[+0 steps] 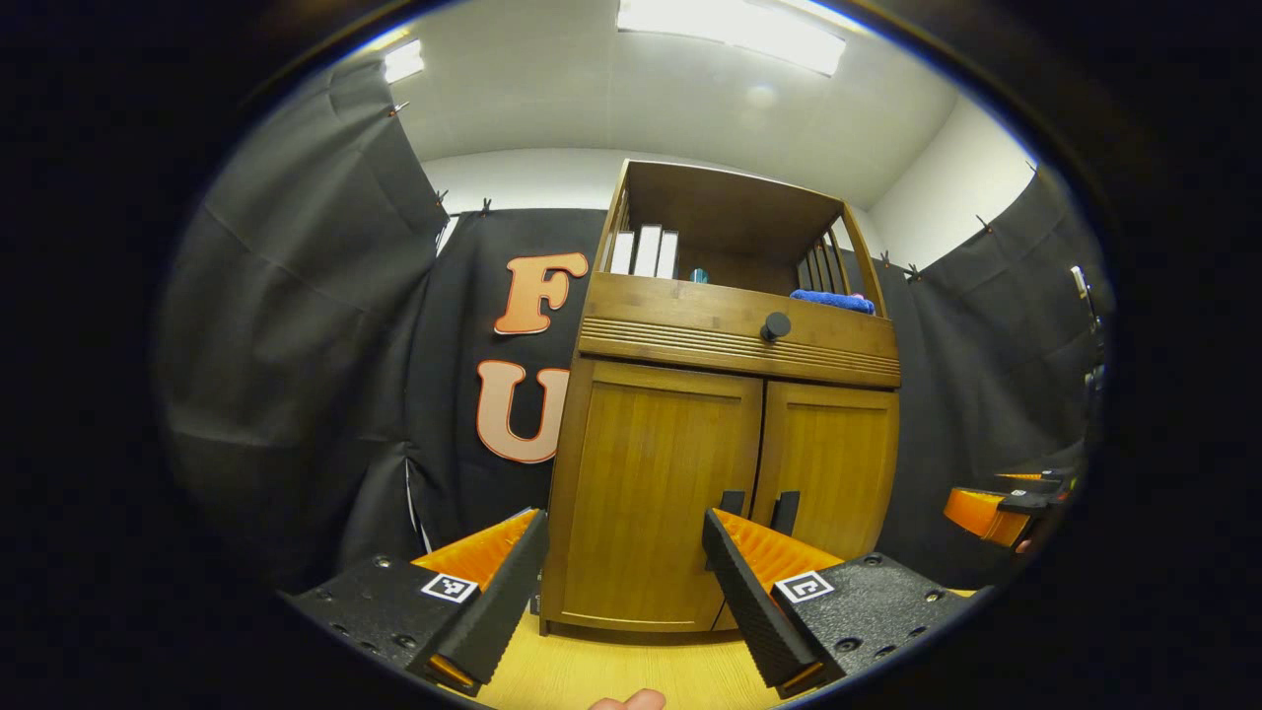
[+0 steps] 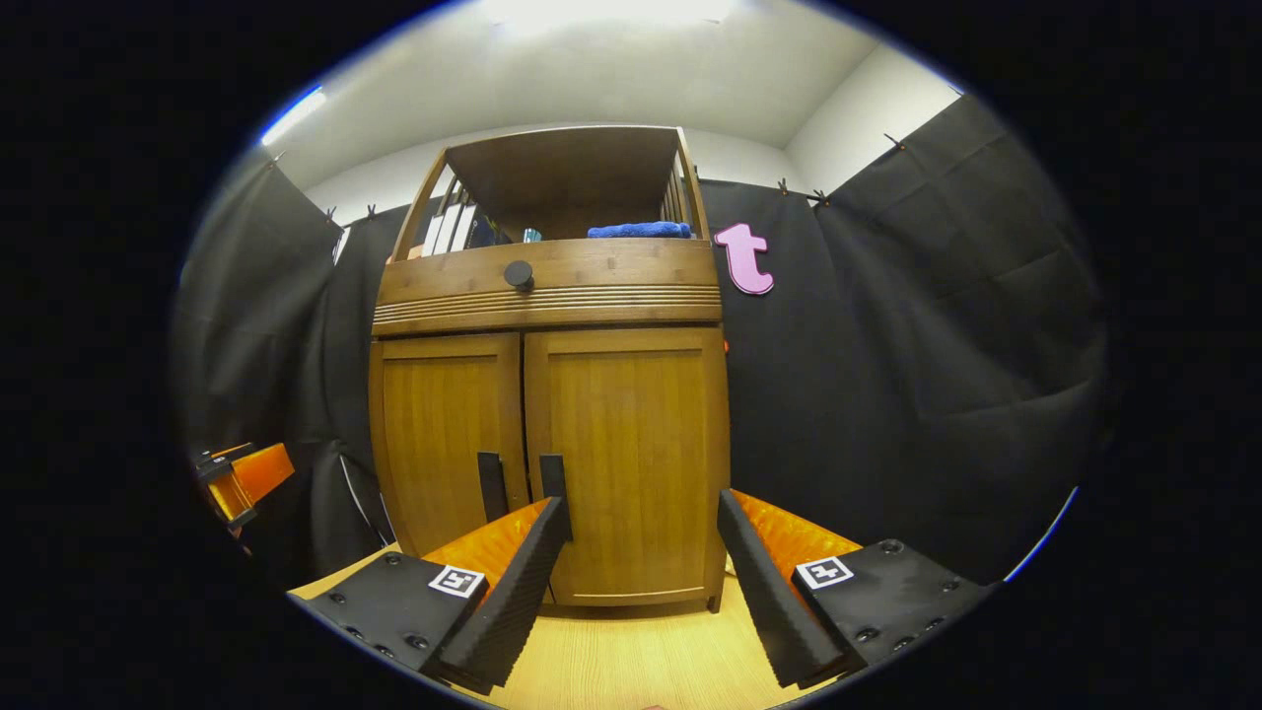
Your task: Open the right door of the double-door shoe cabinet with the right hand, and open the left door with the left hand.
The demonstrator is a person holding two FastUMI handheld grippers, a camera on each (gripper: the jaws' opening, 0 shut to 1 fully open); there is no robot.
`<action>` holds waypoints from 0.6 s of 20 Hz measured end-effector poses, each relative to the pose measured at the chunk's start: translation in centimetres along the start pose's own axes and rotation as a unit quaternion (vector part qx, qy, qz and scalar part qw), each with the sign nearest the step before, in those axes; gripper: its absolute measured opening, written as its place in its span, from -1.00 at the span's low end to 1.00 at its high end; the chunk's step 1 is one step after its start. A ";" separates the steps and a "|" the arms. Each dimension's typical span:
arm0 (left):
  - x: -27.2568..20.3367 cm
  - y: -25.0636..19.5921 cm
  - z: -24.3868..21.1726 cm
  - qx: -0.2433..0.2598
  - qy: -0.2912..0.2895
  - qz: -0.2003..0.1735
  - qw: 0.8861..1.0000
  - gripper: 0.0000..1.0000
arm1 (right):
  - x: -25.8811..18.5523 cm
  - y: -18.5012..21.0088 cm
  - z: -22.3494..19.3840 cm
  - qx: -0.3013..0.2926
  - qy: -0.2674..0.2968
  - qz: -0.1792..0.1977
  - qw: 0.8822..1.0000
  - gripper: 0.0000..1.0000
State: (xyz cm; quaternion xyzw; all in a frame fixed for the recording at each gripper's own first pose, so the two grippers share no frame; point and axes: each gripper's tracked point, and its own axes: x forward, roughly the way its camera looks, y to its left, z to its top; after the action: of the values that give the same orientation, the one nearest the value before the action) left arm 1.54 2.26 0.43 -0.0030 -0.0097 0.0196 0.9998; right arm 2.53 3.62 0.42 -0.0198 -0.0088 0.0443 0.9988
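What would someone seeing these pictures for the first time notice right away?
The wooden shoe cabinet stands dead centre on the pale floor, both doors shut, two dark handles side by side at the seam. Above them sit a round black knob and a blue cloth on the open shelf. Each gripper's open fingers frame the doors from below.

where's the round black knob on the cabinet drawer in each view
Left gripper view: the round black knob sits right of centre in the upper middle, on the wooden drawer front above the seam between the two closed doors.
Right gripper view: the knob sits left of centre, high up, on the same drawer front.
Shared landmark: the folded blue cloth on the open shelf, above and right of the knob.
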 end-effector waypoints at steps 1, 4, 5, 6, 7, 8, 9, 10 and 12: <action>0.2 0.0 0.0 0.000 -0.002 0.001 1.000 0.89 | 0.4 0.5 -0.4 0.000 0.008 0.012 1.000 0.98; 0.7 0.2 -0.1 0.001 -0.005 0.002 1.000 0.83 | 2.2 1.8 -0.6 0.013 0.021 0.041 0.999 0.98; 0.8 0.3 0.0 0.001 -0.007 0.003 1.000 0.89 | 2.9 2.2 -0.6 0.016 0.020 0.048 0.999 0.99; 0.9 0.4 0.0 0.001 -0.007 0.004 1.000 0.89 | 4.0 2.8 -0.5 0.013 0.020 0.054 0.998 0.98; 1.0 0.5 0.0 0.001 -0.007 0.005 1.000 0.89 | 5.0 3.4 -0.6 0.008 0.020 0.060 0.998 0.98; 1.0 0.5 -0.2 0.001 -0.007 0.006 1.000 0.89 | 5.9 3.9 -0.9 0.006 0.022 0.064 0.998 0.98; 1.1 0.6 -0.2 0.002 -0.007 0.007 1.000 0.89 | 6.9 4.5 -1.2 0.005 0.024 0.070 0.997 0.98; 1.0 0.7 -0.2 0.004 -0.007 0.008 1.000 0.89 | 7.9 5.2 -1.6 0.005 0.026 0.074 0.997 0.98; 1.3 1.0 -0.1 0.007 -0.010 0.011 1.000 0.83 | 10.4 6.5 -2.8 0.004 0.039 0.086 0.996 0.98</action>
State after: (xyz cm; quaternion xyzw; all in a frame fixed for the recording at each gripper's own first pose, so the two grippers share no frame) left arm 2.84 3.31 0.36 0.0046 -0.0199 0.0302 0.9993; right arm 12.33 10.90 -2.44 -0.0184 0.0317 0.1289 0.9910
